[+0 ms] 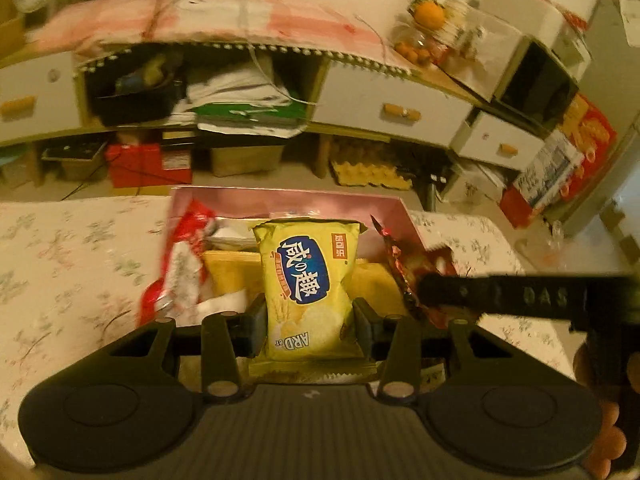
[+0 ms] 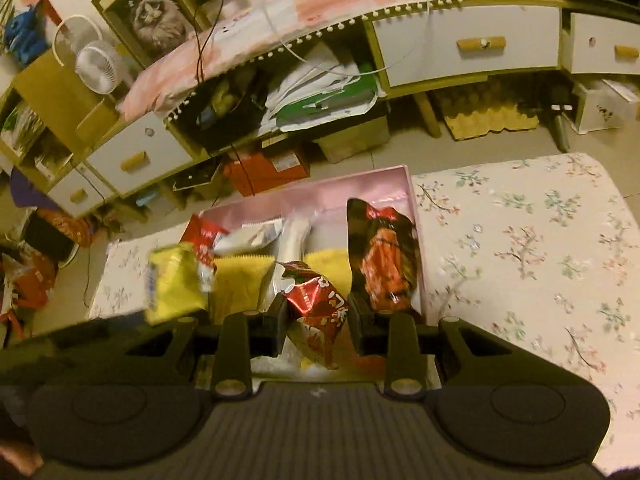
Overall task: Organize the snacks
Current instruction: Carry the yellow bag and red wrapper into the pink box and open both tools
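Observation:
My left gripper [image 1: 310,326] is shut on a yellow cracker packet [image 1: 308,280] and holds it upright above a pink box [image 1: 280,196] of snacks. My right gripper [image 2: 318,326] is shut on a red snack packet [image 2: 316,304] over the same pink box [image 2: 380,184]. The yellow packet also shows blurred in the right wrist view [image 2: 176,284], at the left. In the box lie a red and white packet [image 1: 180,264], a yellow packet [image 2: 240,276] and a dark red packet [image 2: 384,252]. The right gripper's arm [image 1: 520,296] crosses the left wrist view.
The box stands on a table with a floral cloth [image 2: 540,240]. Behind it is a low cabinet with white drawers [image 2: 468,48], an open shelf of papers [image 1: 240,108], boxes on the floor [image 1: 148,164] and egg trays [image 2: 488,120]. A small fan [image 2: 98,66] stands at the left.

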